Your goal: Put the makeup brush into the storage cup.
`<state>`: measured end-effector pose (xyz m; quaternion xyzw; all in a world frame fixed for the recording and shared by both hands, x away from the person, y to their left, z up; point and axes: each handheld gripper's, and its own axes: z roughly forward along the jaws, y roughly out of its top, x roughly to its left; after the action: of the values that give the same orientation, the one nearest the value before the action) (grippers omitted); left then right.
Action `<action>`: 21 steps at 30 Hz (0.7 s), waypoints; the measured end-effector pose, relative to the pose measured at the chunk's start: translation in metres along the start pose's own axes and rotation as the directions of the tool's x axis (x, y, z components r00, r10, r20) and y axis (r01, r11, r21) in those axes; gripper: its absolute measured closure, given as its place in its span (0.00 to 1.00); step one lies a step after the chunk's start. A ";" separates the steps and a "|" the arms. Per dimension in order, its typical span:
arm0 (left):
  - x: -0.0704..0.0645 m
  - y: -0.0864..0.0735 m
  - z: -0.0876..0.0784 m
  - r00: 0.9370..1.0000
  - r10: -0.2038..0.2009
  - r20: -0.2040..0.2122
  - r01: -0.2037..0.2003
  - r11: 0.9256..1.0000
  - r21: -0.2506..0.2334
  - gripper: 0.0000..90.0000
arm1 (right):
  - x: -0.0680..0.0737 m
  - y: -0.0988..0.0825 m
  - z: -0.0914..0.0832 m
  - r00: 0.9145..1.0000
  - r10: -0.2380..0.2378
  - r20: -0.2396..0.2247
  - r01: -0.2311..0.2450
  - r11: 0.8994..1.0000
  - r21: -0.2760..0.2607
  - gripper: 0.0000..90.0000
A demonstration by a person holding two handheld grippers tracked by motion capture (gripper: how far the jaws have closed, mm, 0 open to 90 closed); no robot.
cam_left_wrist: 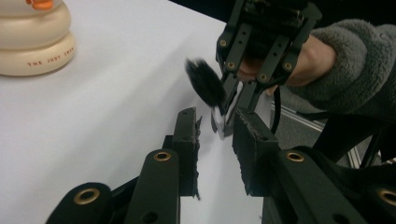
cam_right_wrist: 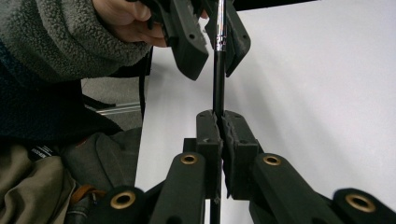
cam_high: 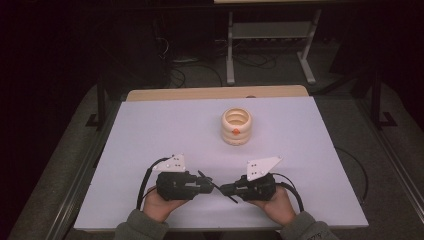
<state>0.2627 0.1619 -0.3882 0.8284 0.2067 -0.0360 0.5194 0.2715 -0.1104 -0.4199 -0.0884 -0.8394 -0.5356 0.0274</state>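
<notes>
High view: both hand-held grippers meet nearer the person than the ringed cup [cam_high: 236, 126], over the worktop [cam_high: 150, 135].

Left gripper view: the left hand-held gripper [cam_left_wrist: 217, 130] stands released, jaws either side of the brush [cam_left_wrist: 205, 84] end.

Right gripper view: the right hand-held gripper [cam_right_wrist: 218, 122] clenches the brush handle. Probably a handover; next, the left must close.

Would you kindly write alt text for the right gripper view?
The right gripper is shut on a thin black brush handle that runs up between the open fingers of the left gripper. A grey fleece sleeve is at upper left, the white table behind.
</notes>
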 end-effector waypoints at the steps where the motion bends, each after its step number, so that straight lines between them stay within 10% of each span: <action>1: 0.000 0.000 -0.001 1.000 -0.003 0.000 0.003 1.000 -0.002 0.78 | 0.000 0.000 0.001 1.000 -0.006 -0.001 0.006 1.000 0.006 0.94; 21: -0.002 0.018 -0.005 1.000 0.012 0.028 -0.014 0.999 0.043 0.95 | 0.007 0.009 0.005 0.995 -0.082 0.052 0.079 0.996 0.051 0.86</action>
<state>0.2669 0.1589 -0.3701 0.8400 0.1932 -0.0487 0.5046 0.2668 -0.1011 -0.4135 -0.0682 -0.8557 -0.5128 -0.0147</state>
